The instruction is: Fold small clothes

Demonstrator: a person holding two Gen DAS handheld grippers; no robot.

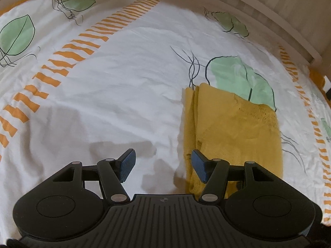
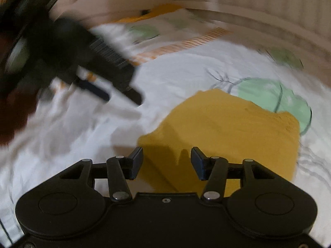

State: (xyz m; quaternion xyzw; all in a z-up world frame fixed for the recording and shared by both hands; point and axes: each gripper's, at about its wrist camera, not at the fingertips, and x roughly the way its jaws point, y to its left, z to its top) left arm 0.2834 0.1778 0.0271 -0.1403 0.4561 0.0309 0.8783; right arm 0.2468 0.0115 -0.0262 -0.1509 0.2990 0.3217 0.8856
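A folded mustard-yellow knit garment (image 1: pixel 231 128) lies flat on the white bedsheet (image 1: pixel 128 95); it also shows in the right wrist view (image 2: pixel 227 128). My left gripper (image 1: pixel 163 166) is open and empty, hovering above the sheet at the garment's left edge, its right finger over the fabric. My right gripper (image 2: pixel 166 163) is open and empty above the garment's near edge. The left gripper (image 2: pixel 122 93) shows blurred at the upper left of the right wrist view, above the sheet and apart from the garment.
The sheet bears green leaf prints (image 1: pixel 240 76) and orange striped bands (image 1: pixel 82 47). A pale headboard or wall (image 1: pixel 269 4) runs along the bed's far side. A dark object (image 1: pixel 328 86) sits at the bed's right edge.
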